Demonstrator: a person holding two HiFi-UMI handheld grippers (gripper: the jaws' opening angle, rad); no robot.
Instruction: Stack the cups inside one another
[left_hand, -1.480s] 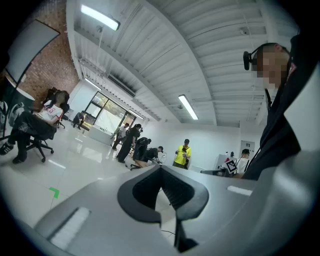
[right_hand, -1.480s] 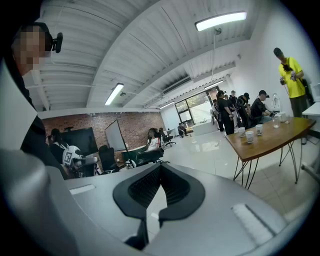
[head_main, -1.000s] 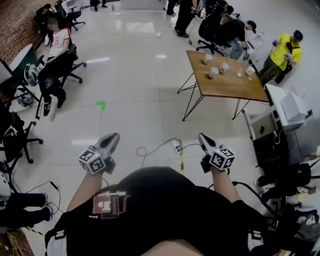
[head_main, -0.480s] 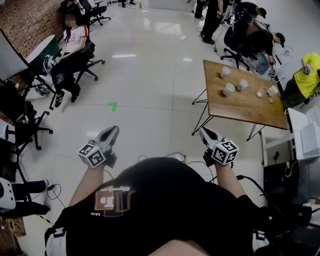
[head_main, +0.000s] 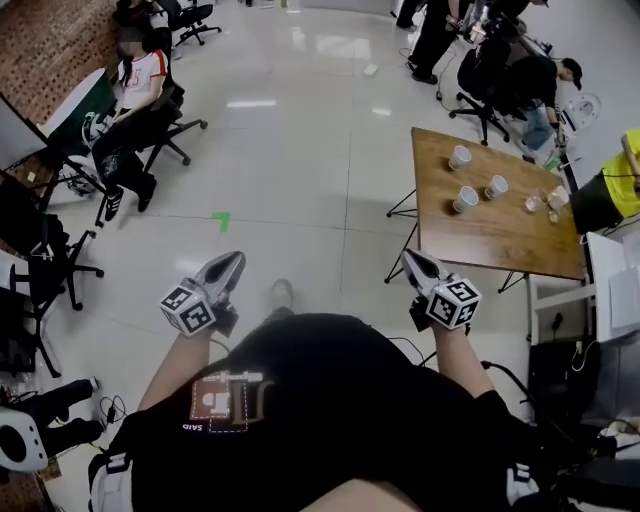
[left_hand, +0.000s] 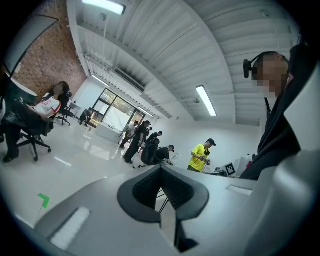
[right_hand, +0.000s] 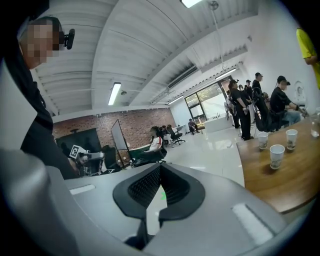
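White paper or thin card, by the look of them, the cups (head_main: 465, 199) stand upright and apart from one another on a wooden table (head_main: 500, 245). It lies ahead and to the right of the person, well apart from both grippers. I judge the cups light, easily crushed and apt to tip or skate on the smooth wood. Each one wants a gentle pinch across its wall at the rim, one jaw inside and one outside, and a straight lift before it goes down into the next.

I count three white cups in the head view, and three show in the right gripper view too. Two smaller things (head_main: 540, 202) sit near the table's far end, one perhaps clear; I cannot tell whether they are cups. There is one table, and nothing is stacked yet.

The left gripper (head_main: 233, 265) and the right gripper (head_main: 411, 263) are held out over the pale floor (head_main: 300, 150) in front of the person's body. Each has its jaws pressed together with nothing between them. A person in yellow (head_main: 610, 190) stands just beside the table's far end
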